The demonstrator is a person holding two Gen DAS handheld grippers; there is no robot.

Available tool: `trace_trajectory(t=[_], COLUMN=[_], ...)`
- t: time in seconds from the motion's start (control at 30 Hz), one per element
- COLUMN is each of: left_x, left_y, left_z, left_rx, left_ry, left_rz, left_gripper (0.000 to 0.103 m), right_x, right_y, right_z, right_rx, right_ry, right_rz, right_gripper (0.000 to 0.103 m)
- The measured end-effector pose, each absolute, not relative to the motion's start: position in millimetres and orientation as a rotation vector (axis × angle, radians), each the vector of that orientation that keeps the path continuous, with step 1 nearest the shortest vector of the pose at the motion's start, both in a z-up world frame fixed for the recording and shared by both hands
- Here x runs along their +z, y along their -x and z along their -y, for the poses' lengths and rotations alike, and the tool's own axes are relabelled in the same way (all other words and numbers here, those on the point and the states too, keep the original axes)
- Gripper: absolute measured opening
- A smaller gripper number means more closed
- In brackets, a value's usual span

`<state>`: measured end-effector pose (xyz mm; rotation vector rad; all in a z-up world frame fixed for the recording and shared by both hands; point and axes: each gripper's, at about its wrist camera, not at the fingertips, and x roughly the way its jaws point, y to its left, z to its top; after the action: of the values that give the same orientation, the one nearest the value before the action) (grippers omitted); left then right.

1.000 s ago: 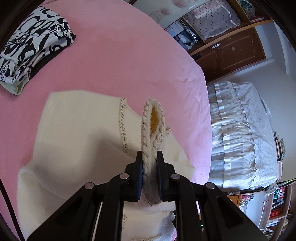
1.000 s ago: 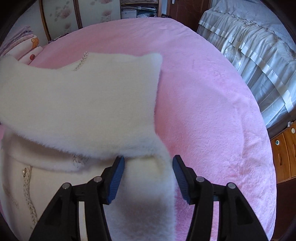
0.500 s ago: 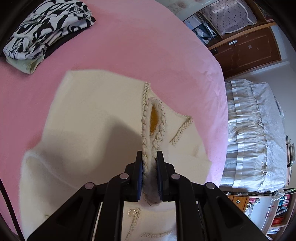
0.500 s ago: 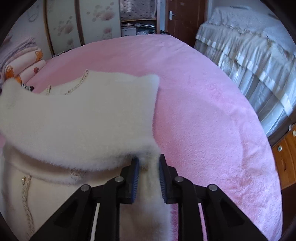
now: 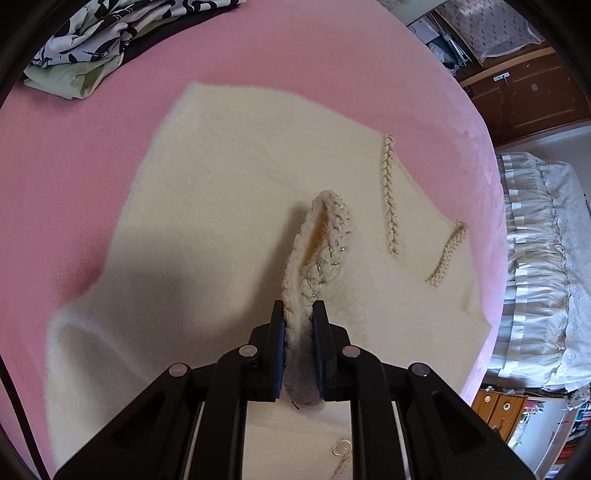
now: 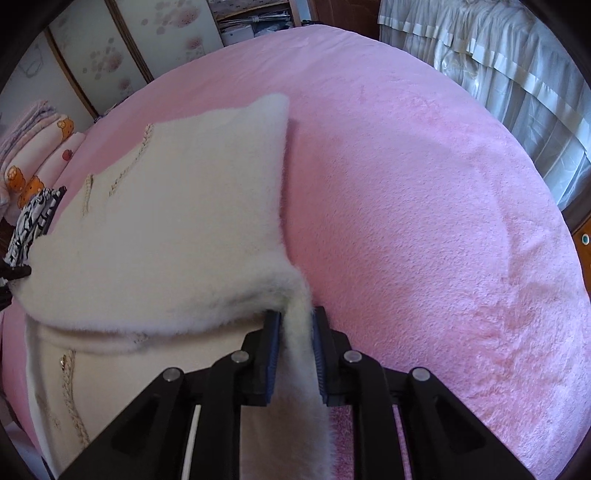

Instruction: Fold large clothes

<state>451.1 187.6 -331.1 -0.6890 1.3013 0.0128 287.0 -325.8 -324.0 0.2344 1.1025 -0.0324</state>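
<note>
A cream fluffy garment (image 5: pixel 221 184) with braided trim lies partly folded on the pink bed cover (image 5: pixel 74 147). My left gripper (image 5: pixel 298 314) is shut on a braided edge (image 5: pixel 325 236) that loops up from the garment, low over the fabric. In the right wrist view the same garment (image 6: pixel 166 221) spreads to the left, one layer folded over another. My right gripper (image 6: pixel 295 317) is closing its jaws on the garment's fluffy right edge, with the pads pressing on the pile.
A black-and-white patterned pile of clothes (image 5: pixel 122 29) lies at the far left of the bed, also visible as the patterned pile (image 6: pixel 33 221). Folded bedding with bear prints (image 6: pixel 33 147) sits behind it. A second bed with a white frilled cover (image 5: pixel 546 258) stands to the right; wooden cabinets (image 5: pixel 524 92) lie beyond.
My right gripper went from open around the fluffy edge to closed on it. My left gripper sank toward the bed with the braided edge, so the garment lies flatter and fills more of the view.
</note>
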Motion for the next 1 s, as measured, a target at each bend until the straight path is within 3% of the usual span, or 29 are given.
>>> trace_trajectory(t=[0.6,1.0], left_x=[-349,-286], left_y=[-425,-390], left_z=[-198,-159], left_rx=[0.024,0.011], left_ry=[0.691,0.359], left_rz=[-1.363,-1.205], left_gripper=[0.016,0.024], right_x=[-327,-264], right_y=[-282,-267], right_z=[342,297], right_rx=[-0.153,-0.122], right_ry=[-0.429,-0.228], right_rz=[-1.105,-1.059], right_gripper=[0.011,0.011])
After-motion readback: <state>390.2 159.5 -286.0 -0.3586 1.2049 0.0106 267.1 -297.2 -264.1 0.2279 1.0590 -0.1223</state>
